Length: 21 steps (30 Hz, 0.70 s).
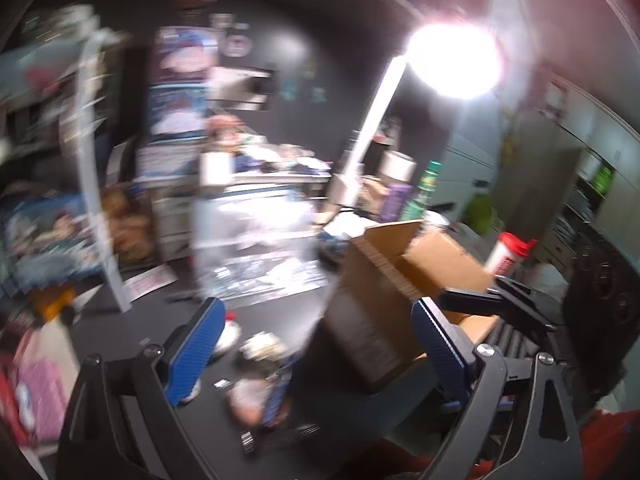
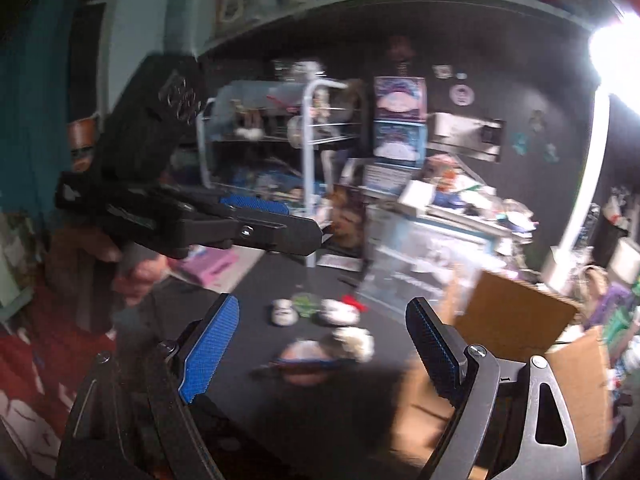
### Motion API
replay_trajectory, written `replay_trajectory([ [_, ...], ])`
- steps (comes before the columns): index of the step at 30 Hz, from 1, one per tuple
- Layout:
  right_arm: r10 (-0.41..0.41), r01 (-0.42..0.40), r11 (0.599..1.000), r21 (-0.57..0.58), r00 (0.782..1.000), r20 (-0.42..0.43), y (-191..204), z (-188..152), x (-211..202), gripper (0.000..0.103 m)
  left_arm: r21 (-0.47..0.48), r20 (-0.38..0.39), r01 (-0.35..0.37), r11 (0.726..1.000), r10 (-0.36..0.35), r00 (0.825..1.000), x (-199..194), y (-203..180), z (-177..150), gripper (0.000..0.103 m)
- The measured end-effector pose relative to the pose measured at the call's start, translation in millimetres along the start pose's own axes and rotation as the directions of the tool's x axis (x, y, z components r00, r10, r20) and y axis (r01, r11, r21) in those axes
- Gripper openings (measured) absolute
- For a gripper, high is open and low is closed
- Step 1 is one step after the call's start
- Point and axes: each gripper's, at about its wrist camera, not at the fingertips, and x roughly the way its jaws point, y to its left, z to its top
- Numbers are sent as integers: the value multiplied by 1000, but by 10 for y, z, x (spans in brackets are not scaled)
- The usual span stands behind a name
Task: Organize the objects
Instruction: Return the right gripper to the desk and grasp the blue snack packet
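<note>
Both views are blurred. Several small items lie on the black tabletop (image 2: 248, 292): a white figurine (image 2: 284, 312), a white toy with a red bow (image 2: 344, 310), a fluffy white piece (image 2: 354, 342) and a pink round thing (image 2: 306, 354) with a blue pen across it. An open cardboard box (image 2: 516, 320) stands to their right. My right gripper (image 2: 323, 302) hovers open above the items, nothing between its blue pads. My left gripper (image 1: 316, 304) is open and empty too, facing the box (image 1: 380, 300) and the items (image 1: 260, 348). From the right wrist, the left gripper (image 2: 304, 220) shows at upper left.
A white wire rack (image 2: 308, 152) with figures, stacked boxes and a clear plastic case (image 2: 420, 256) crowd the back of the table. A bright lamp (image 1: 452, 60) on a white pole glares at right. Bottles (image 1: 424, 188) and a red-lidded canister (image 1: 508, 252) stand behind the box.
</note>
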Motion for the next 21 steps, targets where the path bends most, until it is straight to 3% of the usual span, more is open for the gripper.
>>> replay_trajectory([
  [7,129,-120,982,144,990,-58,257,-348,500,84,-122,5,-137,983,139,990,-167,634,-653,93],
  [10,90,-60,969,238,989,-117,225,-605,822,84,-161,-11,-146,976,147,989,-173,787,-871,93],
  [15,81,0,895,446,984,-162,-44,-911,1161,83,-204,-59,-136,970,127,990,-72,907,-1112,93],
  [19,18,66,877,475,985,-171,-161,-923,1287,76,-220,-74,-113,969,99,992,-24,950,-1230,93],
  [21,-34,118,873,472,982,-184,-199,-892,1368,65,-221,-77,-107,969,92,993,-13,973,-1251,93],
])
